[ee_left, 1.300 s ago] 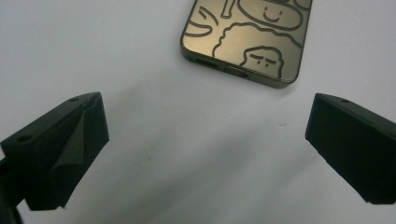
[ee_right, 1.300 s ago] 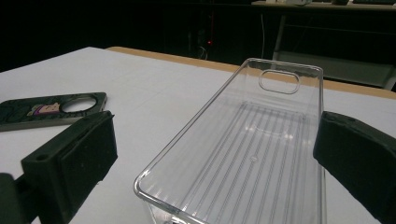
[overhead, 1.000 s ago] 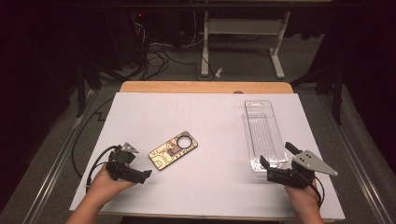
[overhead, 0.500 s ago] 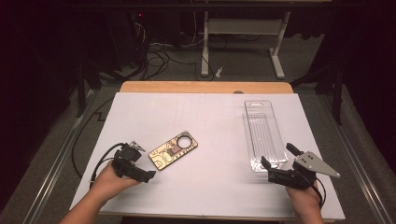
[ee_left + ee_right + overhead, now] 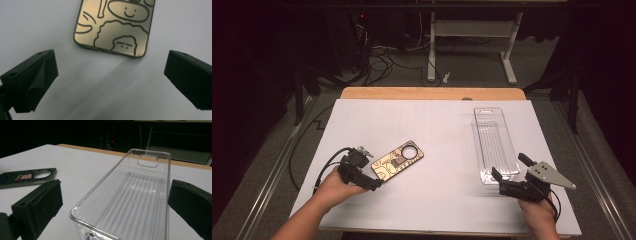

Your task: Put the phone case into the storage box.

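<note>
We see the phone case (image 5: 397, 159) flat on the white worktop (image 5: 437, 200), left of centre, w/ the left hand-held gripper (image 5: 368, 170) just short of its near end, jaws spread, gripping nothing. The clear tray (image 5: 495, 142) sits right; the right hand-held gripper (image 5: 507, 166) is released, jaws either side of its near end.

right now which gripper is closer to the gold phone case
Left. The left gripper sits open right at the near end of the gold phone case, not touching it. The right gripper is across the table, open at the clear tray.
</note>
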`<action>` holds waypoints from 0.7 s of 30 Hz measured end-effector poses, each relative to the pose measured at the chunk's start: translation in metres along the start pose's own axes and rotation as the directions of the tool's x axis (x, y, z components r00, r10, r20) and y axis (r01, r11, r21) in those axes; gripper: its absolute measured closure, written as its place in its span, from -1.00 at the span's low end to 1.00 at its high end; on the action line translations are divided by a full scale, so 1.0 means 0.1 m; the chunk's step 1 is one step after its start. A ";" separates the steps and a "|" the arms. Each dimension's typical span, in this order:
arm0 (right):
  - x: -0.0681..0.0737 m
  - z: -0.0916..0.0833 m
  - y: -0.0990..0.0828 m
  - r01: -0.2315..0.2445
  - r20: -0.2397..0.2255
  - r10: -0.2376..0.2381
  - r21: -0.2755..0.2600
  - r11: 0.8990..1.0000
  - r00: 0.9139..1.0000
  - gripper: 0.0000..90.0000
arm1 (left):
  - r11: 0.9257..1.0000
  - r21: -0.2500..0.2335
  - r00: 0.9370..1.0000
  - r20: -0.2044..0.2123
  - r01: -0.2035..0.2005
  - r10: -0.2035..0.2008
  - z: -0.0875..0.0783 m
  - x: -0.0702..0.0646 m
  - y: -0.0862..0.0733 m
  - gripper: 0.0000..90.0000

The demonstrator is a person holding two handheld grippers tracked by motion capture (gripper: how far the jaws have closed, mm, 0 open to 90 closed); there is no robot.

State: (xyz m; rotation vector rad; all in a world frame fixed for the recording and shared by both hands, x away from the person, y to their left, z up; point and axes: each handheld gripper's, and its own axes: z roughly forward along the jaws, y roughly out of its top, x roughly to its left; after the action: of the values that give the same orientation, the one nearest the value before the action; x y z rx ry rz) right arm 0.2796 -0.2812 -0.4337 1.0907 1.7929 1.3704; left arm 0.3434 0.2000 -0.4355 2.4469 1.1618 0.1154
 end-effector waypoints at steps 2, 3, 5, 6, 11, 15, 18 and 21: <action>-0.01 0.00 0.00 -0.004 0.002 0.004 -0.002 1.000 1.000 -1.00 | 1.000 0.006 1.000 -0.008 -0.016 0.016 0.00 -0.01 0.03 -0.99; -0.01 -0.01 0.00 -0.004 0.002 0.004 -0.006 1.000 1.000 -1.00 | 1.000 0.009 1.000 -0.008 -0.018 0.018 0.01 -0.01 0.05 -0.99; -0.02 -0.01 0.01 -0.007 0.003 0.007 -0.007 1.000 1.000 -1.00 | 1.000 0.018 1.000 -0.016 -0.023 0.024 0.02 0.00 0.08 -0.99; -0.02 -0.01 0.01 -0.007 0.003 0.007 -0.007 1.000 1.000 -1.00 | 0.999 0.018 0.999 -0.019 -0.028 0.028 0.02 0.00 0.10 -0.99; -0.02 -0.02 0.01 -0.008 0.003 0.008 -0.012 1.000 1.000 -1.00 | 0.999 0.002 0.999 -0.008 -0.049 0.049 0.03 0.01 0.19 -0.99; -0.02 -0.03 0.00 -0.012 0.001 0.012 -0.010 1.000 1.000 -1.00 | 0.998 -0.002 0.998 0.001 -0.062 0.062 0.06 0.00 0.25 -0.99; -0.03 -0.03 0.00 -0.015 0.000 0.015 -0.012 1.000 1.000 -1.00 | 0.997 0.020 0.997 0.001 -0.074 0.074 0.08 -0.01 0.31 -0.99; -0.03 -0.04 0.01 -0.018 0.000 0.018 -0.015 1.000 1.000 -1.00 | 0.996 0.036 0.996 0.014 -0.085 0.085 0.08 -0.01 0.37 -0.99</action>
State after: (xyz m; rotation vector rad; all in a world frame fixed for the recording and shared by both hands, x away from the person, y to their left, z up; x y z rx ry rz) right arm 0.2782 -0.2854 -0.4322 1.1020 1.7738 1.3919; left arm 0.3713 0.1755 -0.4275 2.5257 1.0639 0.1054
